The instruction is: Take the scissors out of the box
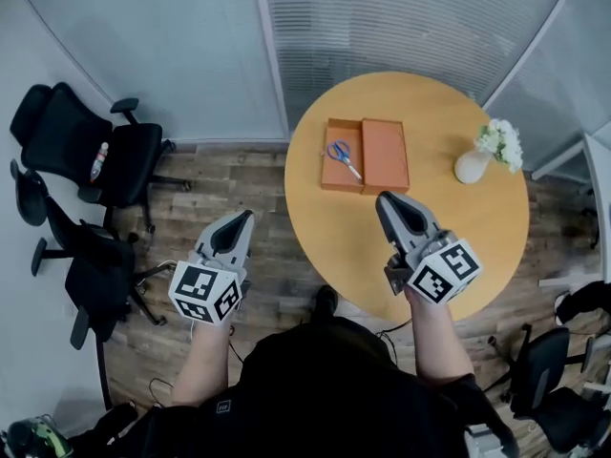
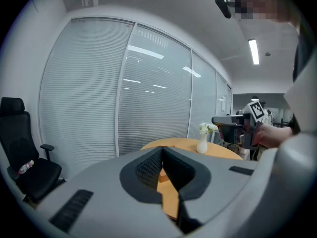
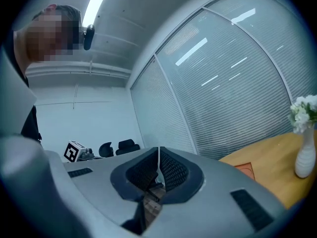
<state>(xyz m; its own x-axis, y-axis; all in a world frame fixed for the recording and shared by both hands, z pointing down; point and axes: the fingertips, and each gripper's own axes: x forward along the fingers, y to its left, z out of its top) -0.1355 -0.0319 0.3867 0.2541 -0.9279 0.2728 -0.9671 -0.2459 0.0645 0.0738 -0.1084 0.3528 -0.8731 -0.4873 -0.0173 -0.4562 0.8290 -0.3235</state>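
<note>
The blue-handled scissors [image 1: 341,154] lie in the left half of an open orange box [image 1: 329,173]; its lid [image 1: 385,155] lies flat beside it on the round orange table [image 1: 477,227]. My right gripper [image 1: 384,199] hangs over the table's near part, a little short of the lid, jaws shut and empty [image 3: 158,150]. My left gripper [image 1: 245,217] is over the wooden floor left of the table, apart from the box, its jaws meeting at the tips with nothing between them [image 2: 161,149]. A corner of the box [image 3: 245,170] shows in the right gripper view.
A white vase of white flowers [image 1: 474,164] stands on the table's right side. Black office chairs [image 1: 91,151] [image 1: 81,265] stand on the floor at the left, another chair [image 1: 554,380] at the lower right. Glass walls with blinds [image 1: 410,17] close off the back.
</note>
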